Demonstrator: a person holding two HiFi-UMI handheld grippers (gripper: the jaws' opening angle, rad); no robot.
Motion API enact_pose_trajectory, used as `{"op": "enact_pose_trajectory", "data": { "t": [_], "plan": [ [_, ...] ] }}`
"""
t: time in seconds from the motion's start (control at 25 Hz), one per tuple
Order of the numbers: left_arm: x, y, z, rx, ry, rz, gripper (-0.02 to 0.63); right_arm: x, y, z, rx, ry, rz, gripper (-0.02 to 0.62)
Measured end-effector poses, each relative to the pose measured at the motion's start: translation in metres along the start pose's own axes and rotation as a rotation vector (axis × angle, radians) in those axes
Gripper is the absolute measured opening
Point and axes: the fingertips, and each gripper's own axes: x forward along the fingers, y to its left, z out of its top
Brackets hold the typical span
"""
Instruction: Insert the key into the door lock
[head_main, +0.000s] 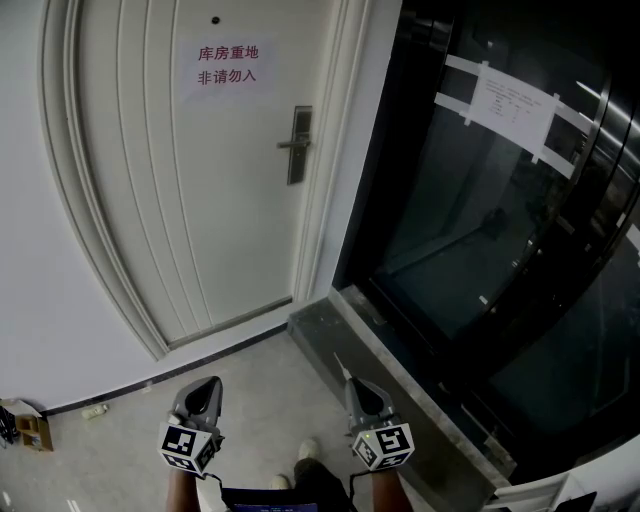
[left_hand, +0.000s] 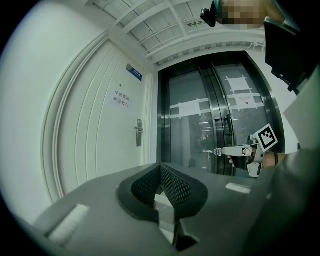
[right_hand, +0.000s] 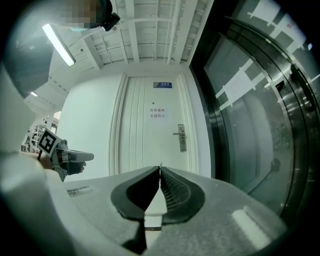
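Observation:
The white door (head_main: 200, 200) stands ahead, with its metal lock plate and lever handle (head_main: 298, 145) at the right side. Both grippers hang low in the head view, well short of the door. My right gripper (head_main: 354, 384) is shut on a small metal key (left_hand: 212, 150), which sticks out forward from its tips in the left gripper view. In the right gripper view, only the key's tip (right_hand: 160, 165) shows above the closed jaws, and the lock (right_hand: 182, 137) lies slightly right of it. My left gripper (head_main: 212, 385) is shut and holds nothing.
A paper sign (head_main: 227, 65) is stuck to the upper door. Dark glass doors (head_main: 500, 220) with taped notices fill the right side, behind a raised stone sill (head_main: 400, 370). Small clutter (head_main: 25, 425) lies on the floor at far left. The person's shoes (head_main: 308, 452) show below.

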Motion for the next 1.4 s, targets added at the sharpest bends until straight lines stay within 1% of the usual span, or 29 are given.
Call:
{"op": "enact_pose_trajectory", "data": {
  "t": [0.2, 0.44, 0.64, 1.0, 1.24, 1.4],
  "plan": [
    [0.021, 0.009, -0.005, 0.004, 0.008, 0.018, 0.002, 0.023, -0.014, -0.005, 0.002, -0.002, 0.019, 0.01],
    [0.058, 0.025, -0.003, 0.011, 0.008, 0.04, 0.002, 0.066, -0.04, -0.008, 0.015, -0.004, 0.031, 0.011],
    [0.098, 0.04, -0.002, 0.014, 0.009, 0.062, 0.002, 0.107, -0.067, -0.005, 0.013, -0.009, 0.042, 0.011],
    [0.174, 0.067, 0.003, -0.005, 0.005, 0.086, 0.002, 0.177, -0.116, -0.001, 0.013, -0.001, 0.046, 0.011],
    [0.221, 0.086, 0.004, -0.011, 0.013, 0.089, 0.002, 0.217, -0.144, 0.008, 0.028, -0.008, 0.029, 0.01],
    [0.248, 0.095, 0.008, -0.01, 0.014, 0.097, 0.002, 0.242, -0.161, 0.008, 0.025, -0.008, 0.038, 0.01]
  ]
}}
